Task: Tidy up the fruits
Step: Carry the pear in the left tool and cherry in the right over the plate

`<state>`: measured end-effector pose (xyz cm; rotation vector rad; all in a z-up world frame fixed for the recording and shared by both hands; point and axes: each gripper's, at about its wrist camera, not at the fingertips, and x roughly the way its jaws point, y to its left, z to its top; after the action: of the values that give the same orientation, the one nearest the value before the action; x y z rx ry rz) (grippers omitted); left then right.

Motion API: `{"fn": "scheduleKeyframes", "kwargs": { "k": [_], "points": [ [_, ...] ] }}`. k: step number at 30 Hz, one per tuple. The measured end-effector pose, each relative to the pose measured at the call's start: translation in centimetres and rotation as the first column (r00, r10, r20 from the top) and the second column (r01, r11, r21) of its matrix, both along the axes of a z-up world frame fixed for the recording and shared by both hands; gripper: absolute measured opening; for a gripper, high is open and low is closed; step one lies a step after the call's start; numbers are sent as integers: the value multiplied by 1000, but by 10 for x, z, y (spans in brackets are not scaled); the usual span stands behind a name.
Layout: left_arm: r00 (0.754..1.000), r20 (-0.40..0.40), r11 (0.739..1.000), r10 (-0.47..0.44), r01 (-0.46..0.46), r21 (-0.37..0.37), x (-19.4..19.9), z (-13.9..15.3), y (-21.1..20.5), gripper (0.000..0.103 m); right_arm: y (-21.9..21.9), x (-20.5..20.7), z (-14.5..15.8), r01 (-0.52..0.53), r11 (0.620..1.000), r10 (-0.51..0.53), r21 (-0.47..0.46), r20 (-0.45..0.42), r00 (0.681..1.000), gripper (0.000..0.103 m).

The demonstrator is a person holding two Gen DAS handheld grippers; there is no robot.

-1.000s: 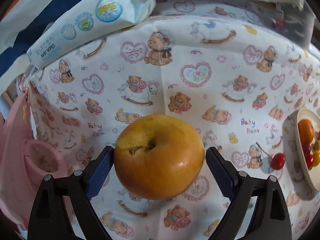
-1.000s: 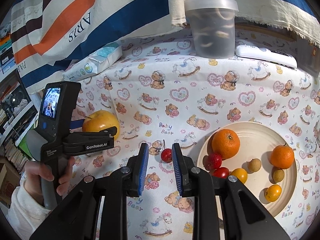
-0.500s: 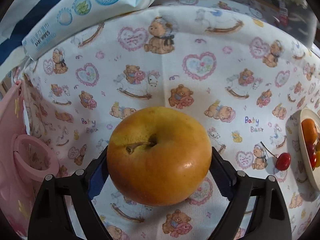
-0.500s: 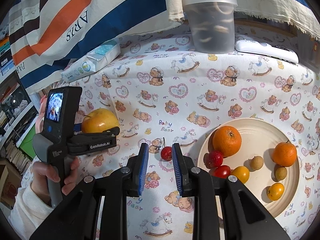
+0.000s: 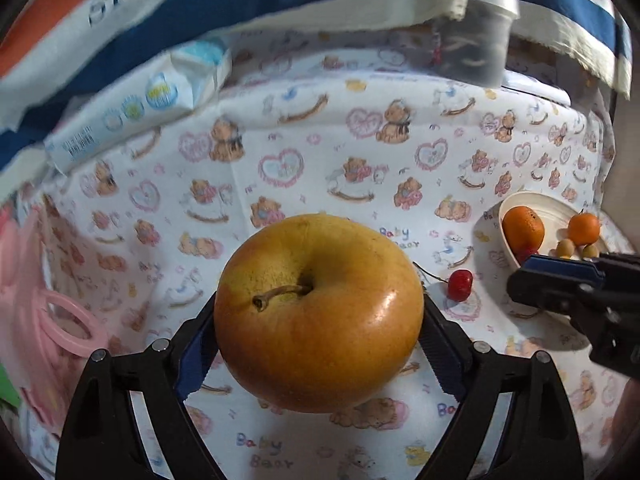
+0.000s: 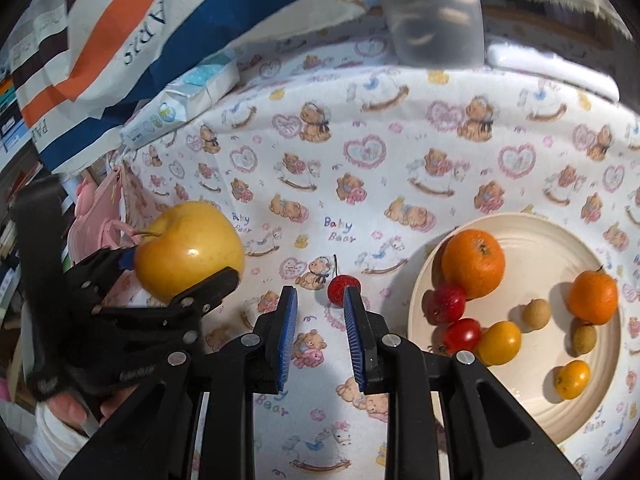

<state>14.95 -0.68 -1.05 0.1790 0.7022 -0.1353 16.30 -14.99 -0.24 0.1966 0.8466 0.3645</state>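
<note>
My left gripper (image 5: 318, 334) is shut on a large yellow-orange apple (image 5: 319, 312) and holds it above the bear-print cloth; the apple also shows in the right wrist view (image 6: 188, 250), at the left. My right gripper (image 6: 320, 300) is open and empty, with a red cherry (image 6: 341, 285) just beyond its fingertips. The cherry shows in the left wrist view (image 5: 460, 285) too. A cream plate (image 6: 560, 248) at the right holds two oranges (image 6: 473, 263), small red and yellow tomatoes and small brown fruits.
A pack of baby wipes (image 6: 188, 98) lies at the back left. A lidded plastic tub (image 6: 434, 12) stands at the back under a striped cloth (image 6: 132, 36). A pink plastic item (image 5: 44, 312) is at the left edge.
My left gripper closed on the apple and lifted it, swinging right toward the plate. My right gripper edged forward toward the cherry.
</note>
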Motion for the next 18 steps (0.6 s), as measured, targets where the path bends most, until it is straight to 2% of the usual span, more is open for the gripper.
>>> {"fn": "scheduleKeyframes", "kwargs": {
  "k": [2, 5, 9, 13, 14, 15, 16, 18],
  "points": [
    [1000, 12, 1000, 3, -3, -6, -4, 6, 6, 89, 4, 7, -3, -17, 1000, 17, 18, -41, 999, 25],
    [1000, 5, 998, 16, -16, -58, 5, 13, 25, 89, 13, 16, -6, 6, 999, -8, -34, -63, 998, 25],
    [999, 13, 998, 40, -40, -50, 20, 10, 26, 89, 19, 32, -13, 28, 997, -35, -69, -112, 993, 26],
    [999, 1, 995, 40, -40, -91, 22, 9, 31, 89, 23, 42, -20, 59, 992, -73, -108, -131, 989, 27],
    [999, 1, 995, 41, -41, -96, 22, 10, 32, 89, 23, 44, -20, 68, 991, -83, -118, -130, 988, 34],
    [999, 2, 994, 43, -43, -98, 22, 10, 32, 89, 23, 45, -21, 75, 990, -91, -122, -130, 987, 44],
    [999, 2, 994, 46, -45, -100, 22, 10, 33, 89, 23, 46, -22, 80, 989, -96, -124, -127, 987, 49],
    [999, -2, 993, 49, -49, -108, 22, 11, 34, 89, 25, 47, -24, 81, 988, -97, -131, -125, 987, 49]
  ]
}}
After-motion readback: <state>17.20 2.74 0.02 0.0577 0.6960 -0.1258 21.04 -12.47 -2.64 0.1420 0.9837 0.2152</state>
